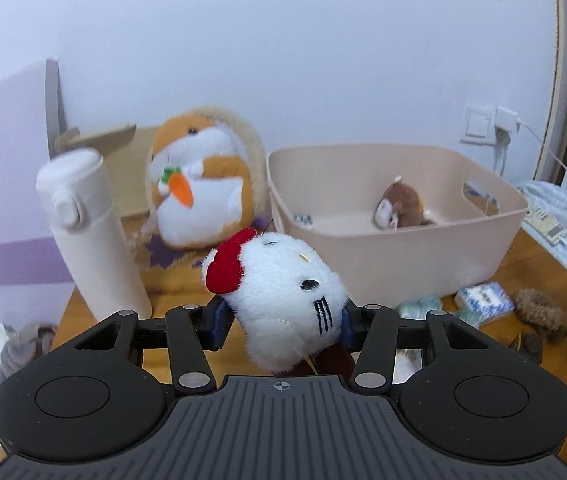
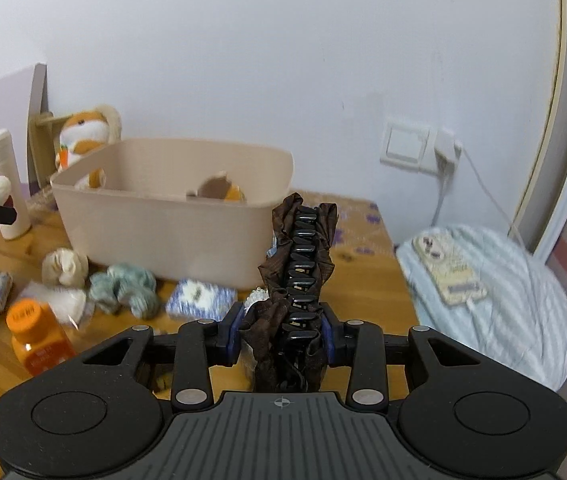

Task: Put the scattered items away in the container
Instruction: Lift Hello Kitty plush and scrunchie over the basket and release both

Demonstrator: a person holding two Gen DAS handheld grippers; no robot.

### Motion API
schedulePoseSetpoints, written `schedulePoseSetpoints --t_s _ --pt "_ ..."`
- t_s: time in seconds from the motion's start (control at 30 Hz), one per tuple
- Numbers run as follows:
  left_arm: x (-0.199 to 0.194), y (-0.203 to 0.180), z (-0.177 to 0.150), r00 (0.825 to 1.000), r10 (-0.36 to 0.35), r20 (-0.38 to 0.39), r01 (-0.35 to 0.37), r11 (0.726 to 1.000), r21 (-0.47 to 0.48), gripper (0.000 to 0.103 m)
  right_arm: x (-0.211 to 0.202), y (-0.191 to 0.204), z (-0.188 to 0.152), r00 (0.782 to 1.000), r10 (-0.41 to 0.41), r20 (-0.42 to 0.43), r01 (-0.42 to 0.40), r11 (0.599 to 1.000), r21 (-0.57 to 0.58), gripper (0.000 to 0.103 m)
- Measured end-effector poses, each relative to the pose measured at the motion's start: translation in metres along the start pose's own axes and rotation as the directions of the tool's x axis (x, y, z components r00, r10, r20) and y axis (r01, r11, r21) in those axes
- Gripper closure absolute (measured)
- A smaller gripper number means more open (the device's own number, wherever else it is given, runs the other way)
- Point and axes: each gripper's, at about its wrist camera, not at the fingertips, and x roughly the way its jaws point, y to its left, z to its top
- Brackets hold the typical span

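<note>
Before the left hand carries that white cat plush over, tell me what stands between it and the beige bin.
Nothing visible does. The white cat plush, clamped in the left gripper, sits just in front of the beige bin; only bare wooden table separates them. The white bottle stands off to the left, clear of that path.

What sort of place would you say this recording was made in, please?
Probably a bedroom at home: a wooden table beside a striped pillow, plush toys such as the hamster, and a wall socket.
</note>
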Motion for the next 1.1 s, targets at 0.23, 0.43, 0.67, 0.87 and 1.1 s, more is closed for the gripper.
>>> schedulePoseSetpoints --t_s 0.23,0.43,0.67,0.87,1.1 --pt "-0.005 -0.012 0.025 0.999 -0.003 0.046 0.002 1.0 0.022 0.052 -0.008 0.004 0.032 0.998 0.004 0.066 -0.002 1.0 -0.03 0.068" --pt "-0.001 -0.02 0.048 0.998 -0.04 0.047 0.04 0.999 0.009 0.052 -0.007 0.01 0.064 0.993 0.036 0.112 -0.031 0.998 -0.047 0.068" --pt "0.014 -0.027 0.077 0.997 -0.048 0.068 0.049 0.999 -0.02 0.052 0.011 0.017 0.101 0.987 0.069 0.147 -0.062 0.997 -0.048 0.068" --pt "0.037 -0.031 0.103 0.997 -0.038 0.064 0.041 0.998 -0.048 0.052 0.037 0.021 0.128 0.985 0.103 0.136 -0.099 0.995 -0.031 0.068" --pt "0.071 -0.037 0.118 0.999 -0.049 0.013 0.05 0.997 -0.064 0.052 0.074 0.029 0.144 0.989 0.122 0.078 -0.12 0.992 -0.029 0.068"
